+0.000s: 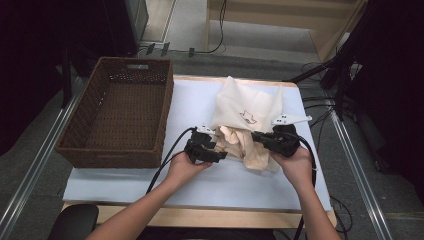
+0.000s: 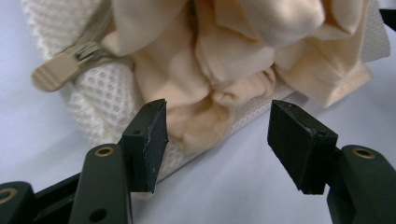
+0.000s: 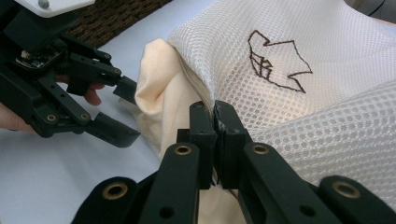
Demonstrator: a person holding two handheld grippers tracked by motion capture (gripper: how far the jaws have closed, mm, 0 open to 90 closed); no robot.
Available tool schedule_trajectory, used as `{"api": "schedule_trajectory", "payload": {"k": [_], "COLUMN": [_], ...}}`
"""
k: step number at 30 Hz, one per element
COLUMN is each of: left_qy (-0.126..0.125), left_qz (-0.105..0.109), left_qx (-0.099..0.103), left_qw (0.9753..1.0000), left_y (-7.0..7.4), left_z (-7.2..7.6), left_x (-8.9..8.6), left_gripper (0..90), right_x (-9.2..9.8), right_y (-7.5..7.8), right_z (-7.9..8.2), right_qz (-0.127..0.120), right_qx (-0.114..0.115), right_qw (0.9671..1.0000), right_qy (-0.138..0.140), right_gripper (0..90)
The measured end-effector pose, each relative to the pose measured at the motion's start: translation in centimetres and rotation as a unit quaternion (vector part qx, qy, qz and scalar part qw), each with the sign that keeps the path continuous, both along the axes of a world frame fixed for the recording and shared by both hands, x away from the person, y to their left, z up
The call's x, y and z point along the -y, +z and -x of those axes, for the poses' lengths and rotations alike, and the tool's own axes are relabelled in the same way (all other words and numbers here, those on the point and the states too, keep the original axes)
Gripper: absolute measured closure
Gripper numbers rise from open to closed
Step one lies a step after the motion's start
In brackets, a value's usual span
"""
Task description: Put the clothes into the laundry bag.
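Where cloth bunched out of the mesh bag's mouth, the bag's inside was hidden. R gripper was clenched on the bag's edge. L gripper was wide open, jaws just short of the cloth, touching nothing. Bag lay mid-table, beside basket.

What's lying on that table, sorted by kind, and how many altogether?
Wicker basket: 1
White mesh laundry bag: 1
Cream garment spilling from the bag: 1
Hand-held tongs: 2, left tongs open, right tongs shut on the bag's edge
Total: 5
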State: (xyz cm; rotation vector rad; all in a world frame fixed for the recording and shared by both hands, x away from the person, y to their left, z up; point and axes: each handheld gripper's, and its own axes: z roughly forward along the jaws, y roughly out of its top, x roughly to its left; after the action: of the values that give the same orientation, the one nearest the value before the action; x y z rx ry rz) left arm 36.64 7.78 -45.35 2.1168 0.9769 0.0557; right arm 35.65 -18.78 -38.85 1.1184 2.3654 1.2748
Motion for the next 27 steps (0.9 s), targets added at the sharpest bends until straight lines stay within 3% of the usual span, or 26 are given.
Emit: {"api": "schedule_trajectory", "payload": {"k": [4,7,9,14,16,18,19,21,23,27], "left_qy": [0.007,0.008,0.012,0.012,0.003,0.005,0.008,0.01,0.014,0.008], "left_qz": [-0.02,-0.016,-0.016,-0.034,-0.054,-0.039,-0.019,0.016,0.043,0.076], "left_qx": [0.005,-0.001,0.007,0.029,0.031,0.006,-0.012,-0.027,-0.029,-0.019], "left_qw": [0.9998,0.9998,0.9998,0.9989,0.9981,0.9992,0.9997,0.9995,0.9986,0.9969], "left_y": [-0.8,-1.3,-1.4,-1.6,-1.3,-1.1,-1.0,-0.6,0.1,1.5], "left_z": [-0.5,-0.7,-0.8,-1.0,-0.9,-1.3,-1.6,-1.8,-1.8,-1.2], "left_x": [0.5,0.8,1.1,2.1,2.5,2.5,2.3,1.6,1.3,1.1], "left_gripper": [38.1,38.1,39.4,64.9,74.9,78.9,80.0,80.7,81.1,81.3], "right_x": [0.0,0.0,0.0,-0.1,-0.1,-0.1,-0.1,-0.1,0.0,0.1], "right_y": [0.0,0.0,-0.1,-0.1,-0.1,-0.1,-0.1,-0.1,-0.2,-0.1], "right_z": [0.0,0.0,0.0,0.0,-0.1,-0.1,-0.1,-0.1,-0.1,-0.2], "right_qz": [0.0,0.001,0.0,0.0,0.001,0.001,0.001,0.0,0.0,-0.001], "right_qx": [-0.001,-0.001,-0.001,-0.005,-0.003,-0.002,-0.002,-0.003,-0.003,-0.001], "right_qw": [1.0,1.0,1.0,1.0,1.0,1.0,1.0,1.0,1.0,1.0], "right_qy": [0.0,0.001,0.001,-0.001,0.0,0.0,0.001,-0.001,-0.002,-0.007], "right_gripper": [88.8,88.8,88.8,88.8,88.8,88.8,88.7,88.7,88.7,88.8]}}
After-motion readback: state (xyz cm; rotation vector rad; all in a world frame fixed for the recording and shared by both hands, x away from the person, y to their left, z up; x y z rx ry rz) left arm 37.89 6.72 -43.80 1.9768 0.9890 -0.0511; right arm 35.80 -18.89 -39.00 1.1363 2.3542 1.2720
